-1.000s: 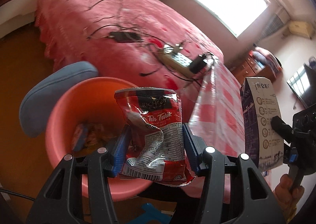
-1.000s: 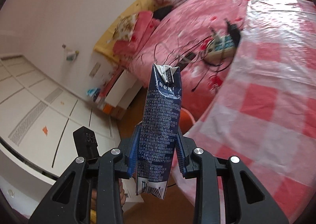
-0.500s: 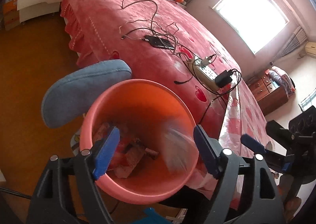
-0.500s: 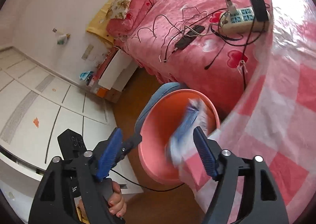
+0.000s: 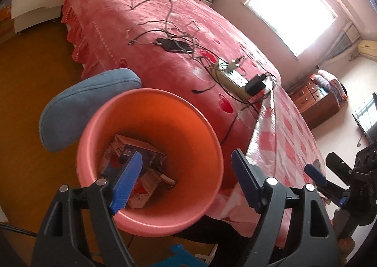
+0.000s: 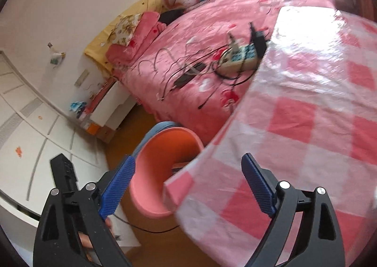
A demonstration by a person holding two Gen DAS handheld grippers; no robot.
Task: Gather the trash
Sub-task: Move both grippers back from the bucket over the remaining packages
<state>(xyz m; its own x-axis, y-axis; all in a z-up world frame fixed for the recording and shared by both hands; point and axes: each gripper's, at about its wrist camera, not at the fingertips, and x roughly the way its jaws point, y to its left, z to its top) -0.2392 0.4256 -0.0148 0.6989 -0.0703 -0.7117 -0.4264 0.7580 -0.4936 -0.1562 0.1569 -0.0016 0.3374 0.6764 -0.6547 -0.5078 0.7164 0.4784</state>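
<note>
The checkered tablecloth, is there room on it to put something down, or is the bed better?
The checkered tablecloth is bare from its edge by the pink bin across to the far end. The bed is crowded where the power strip, phone and cables lie beside the cloth.

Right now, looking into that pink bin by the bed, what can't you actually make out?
- Trash in the pink bin, left wrist view: the left gripper finger covers part of the pile; printing too small to read.
- Bin's inside, right wrist view: checked cloth hides it.
- Floor under the bin: hidden in both views.
</note>
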